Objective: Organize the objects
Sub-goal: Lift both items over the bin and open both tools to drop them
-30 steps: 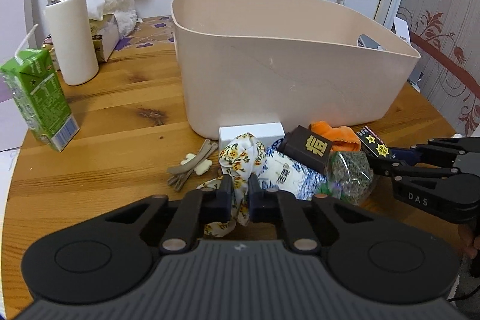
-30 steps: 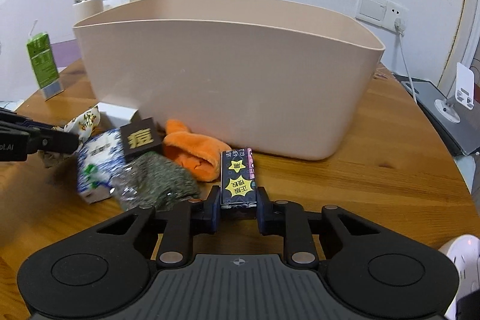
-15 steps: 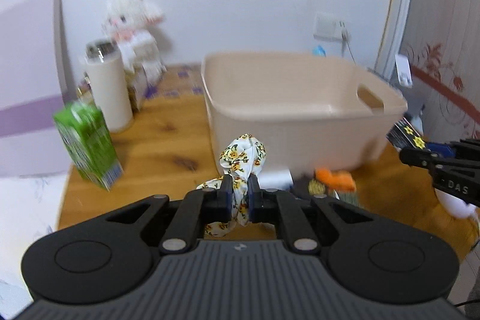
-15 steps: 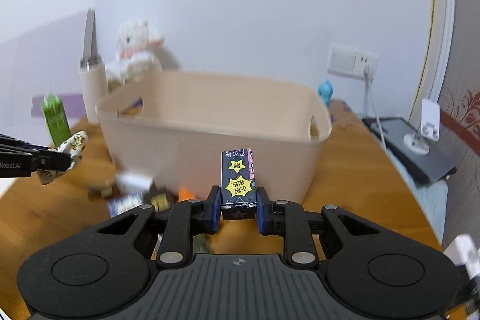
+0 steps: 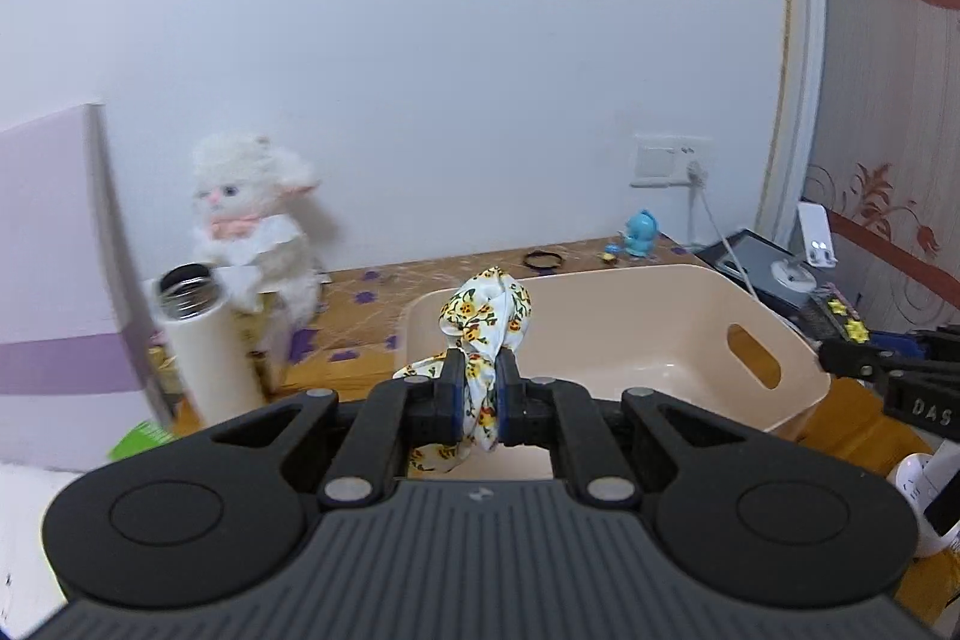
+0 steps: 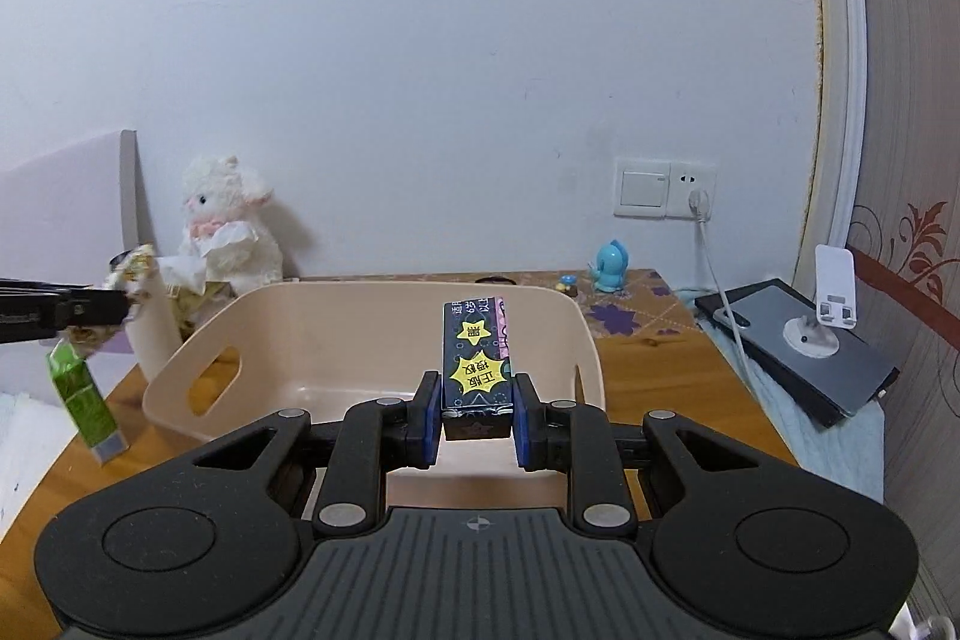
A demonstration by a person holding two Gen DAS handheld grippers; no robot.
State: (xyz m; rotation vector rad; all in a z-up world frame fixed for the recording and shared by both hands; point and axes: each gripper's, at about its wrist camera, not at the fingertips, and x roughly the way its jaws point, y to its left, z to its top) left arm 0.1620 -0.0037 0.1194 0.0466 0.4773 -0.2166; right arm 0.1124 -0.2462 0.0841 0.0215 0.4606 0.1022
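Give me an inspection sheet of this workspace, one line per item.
Surface: wooden table, purple flower print at the back.
Job's things: beige bin, visible floor bare; floral scrunchie; dark star-printed box.
Clutter: plush lamb, white thermos, green carton, blue figurine, black ring.
Grippers: left gripper shut on the scrunchie; right gripper shut on the box, both raised at the bin.
Cables: white cord from wall socket.
Surroundings: white wall, tablet, phone stand.
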